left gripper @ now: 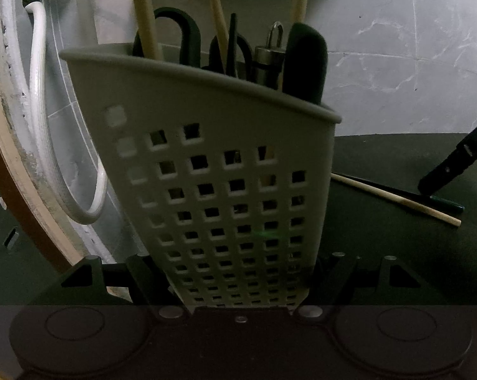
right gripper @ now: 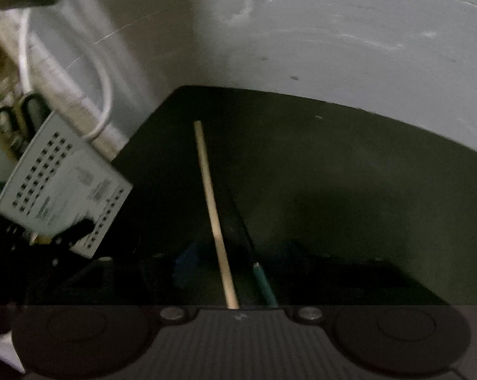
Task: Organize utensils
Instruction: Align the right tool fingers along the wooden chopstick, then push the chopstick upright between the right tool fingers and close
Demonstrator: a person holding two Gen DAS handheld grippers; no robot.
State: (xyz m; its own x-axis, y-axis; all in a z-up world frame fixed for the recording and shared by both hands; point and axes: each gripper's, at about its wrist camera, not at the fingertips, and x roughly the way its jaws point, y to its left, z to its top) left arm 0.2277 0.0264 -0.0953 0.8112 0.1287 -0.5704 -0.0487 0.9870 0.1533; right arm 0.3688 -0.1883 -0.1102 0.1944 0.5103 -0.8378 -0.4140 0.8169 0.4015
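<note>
A white perforated utensil holder fills the left wrist view, tilted, with my left gripper shut on its lower part. Wooden chopsticks, black scissors handles, a metal handle with a ring and a thick black handle stick out of its top. A single wooden chopstick lies on the dark table, beside a black stick and a green-tipped pen. My right gripper hangs over them, open, with the chopstick lying between its fingers. The holder shows at the left of the right wrist view.
A white cable loops down the tiled wall behind the holder, next to a worn wooden frame edge. One finger of the right gripper reaches in from the right above the loose chopstick.
</note>
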